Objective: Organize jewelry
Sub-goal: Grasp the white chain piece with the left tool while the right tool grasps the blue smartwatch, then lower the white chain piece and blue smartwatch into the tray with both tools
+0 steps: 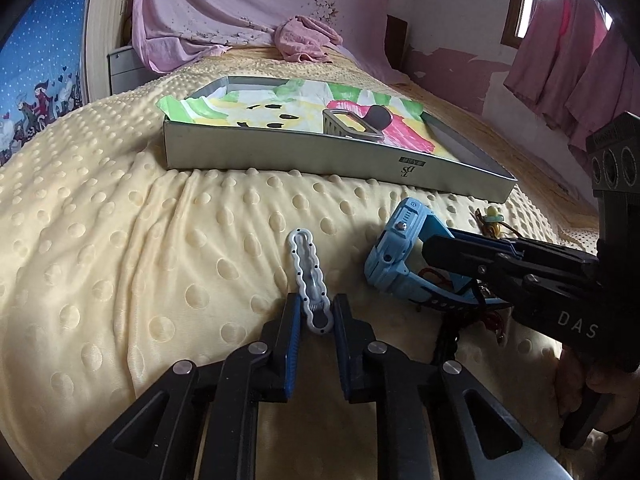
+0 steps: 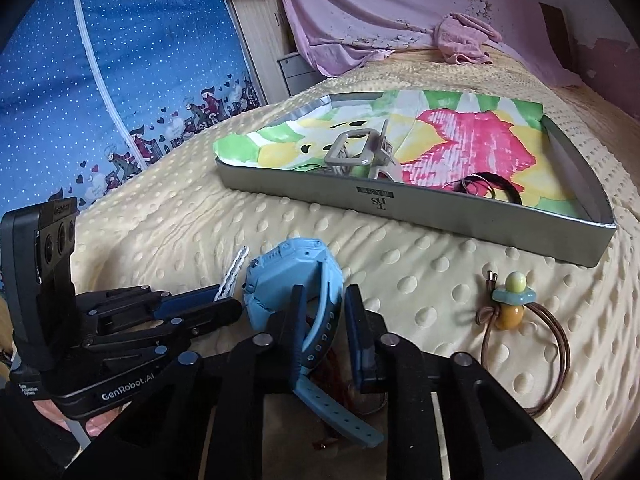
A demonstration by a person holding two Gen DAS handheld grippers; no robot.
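Note:
A white wavy hair clip (image 1: 306,264) lies on the cream dotted blanket. My left gripper (image 1: 316,300) is shut on its near end, one pad on each side. From the right wrist view the clip (image 2: 234,270) sticks out past the left gripper (image 2: 228,298). Just right of it sits a light blue watch (image 1: 394,248). My right gripper (image 2: 325,292) is shut on the strap of the watch (image 2: 292,268); in the left wrist view that gripper (image 1: 430,248) comes in from the right. A grey flat box (image 2: 400,204) lined with colourful paper lies beyond.
A beaded brown hair tie (image 2: 512,300) lies on the blanket right of the watch. Reddish cord (image 1: 492,320) lies under the watch. In the box are a small grey basket (image 2: 352,152) and dark hair ties (image 2: 492,184). A pink towel (image 1: 308,40) lies at the far end.

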